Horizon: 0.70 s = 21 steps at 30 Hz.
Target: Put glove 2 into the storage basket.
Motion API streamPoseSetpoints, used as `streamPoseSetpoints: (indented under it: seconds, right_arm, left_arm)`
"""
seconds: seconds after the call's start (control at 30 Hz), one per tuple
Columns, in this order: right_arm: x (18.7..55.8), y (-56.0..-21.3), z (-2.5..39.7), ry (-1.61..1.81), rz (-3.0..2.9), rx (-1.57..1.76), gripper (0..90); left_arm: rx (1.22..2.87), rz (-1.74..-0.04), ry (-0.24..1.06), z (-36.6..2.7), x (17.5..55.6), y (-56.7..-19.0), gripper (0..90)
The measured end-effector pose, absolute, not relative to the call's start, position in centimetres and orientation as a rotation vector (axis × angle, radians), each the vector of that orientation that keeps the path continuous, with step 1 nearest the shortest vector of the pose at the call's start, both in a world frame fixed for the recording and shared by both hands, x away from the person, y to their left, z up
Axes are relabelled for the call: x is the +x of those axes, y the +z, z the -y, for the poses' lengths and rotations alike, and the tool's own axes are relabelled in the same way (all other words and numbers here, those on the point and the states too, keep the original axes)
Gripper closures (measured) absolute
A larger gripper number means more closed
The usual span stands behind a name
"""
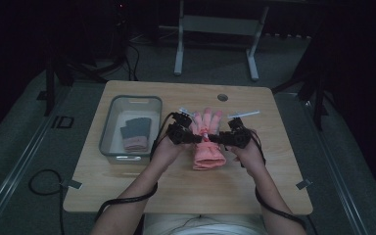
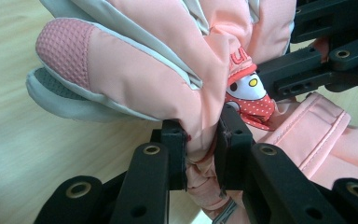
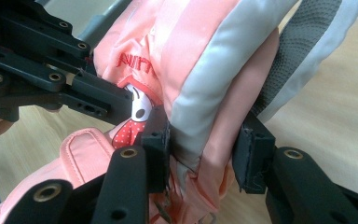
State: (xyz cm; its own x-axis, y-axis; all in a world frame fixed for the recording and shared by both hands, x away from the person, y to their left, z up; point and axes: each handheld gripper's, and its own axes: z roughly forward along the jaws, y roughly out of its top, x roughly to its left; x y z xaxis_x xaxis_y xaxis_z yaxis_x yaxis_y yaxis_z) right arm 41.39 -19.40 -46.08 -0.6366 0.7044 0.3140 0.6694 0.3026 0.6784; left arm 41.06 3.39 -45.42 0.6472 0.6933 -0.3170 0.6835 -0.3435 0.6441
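Padded pink ski glove with grey trim [image 1: 206,142] at frame centre, long axis up-down, fingers up. Left gripper [image 1: 194,138] and right gripper [image 1: 219,139] pinch wrist from either side, equally near.

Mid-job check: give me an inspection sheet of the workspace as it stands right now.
Surface: light wooden table, round grommet hole near the far edge.
Job's things: pink glove at table centre, fingers pointing away, cartoon patch at the wrist.
Clutter: grey bin at left holding dark grey and pink folded items.
Grippers: left gripper shut on the glove's wrist; right gripper shut on its other side.
Cables: black cable trails from each gripper off the near edge.
Surroundings: dim room, grey floor, white table frame behind.
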Motion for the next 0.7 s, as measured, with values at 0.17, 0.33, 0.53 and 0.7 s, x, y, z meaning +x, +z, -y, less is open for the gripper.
streamPoseSetpoints:
  seconds: [0.17, 0.33, 0.53, 0.7]
  right_arm:
    - [42.2, -44.0, 17.1, 1.329, -2.5, 1.263, 62.0]
    - [42.7, -42.3, 14.6, 1.346, -2.505, 1.206, 62.1]
    - [43.3, -41.1, 12.3, 1.365, -2.529, 1.163, 62.1]
    - [43.9, -39.9, 10.0, 1.391, -2.546, 1.123, 62.1]
  left_arm:
    - [2.058, -1.087, 0.066, -5.9, 41.0, -43.1, 75.9]
    - [2.04, -1.117, 0.1, -8.2, 40.8, -41.5, 75.8]
    - [2.035, -1.143, 0.134, -10.4, 40.8, -40.1, 75.8]
    - [2.008, -1.164, 0.156, -12.9, 40.7, -38.9, 75.8]
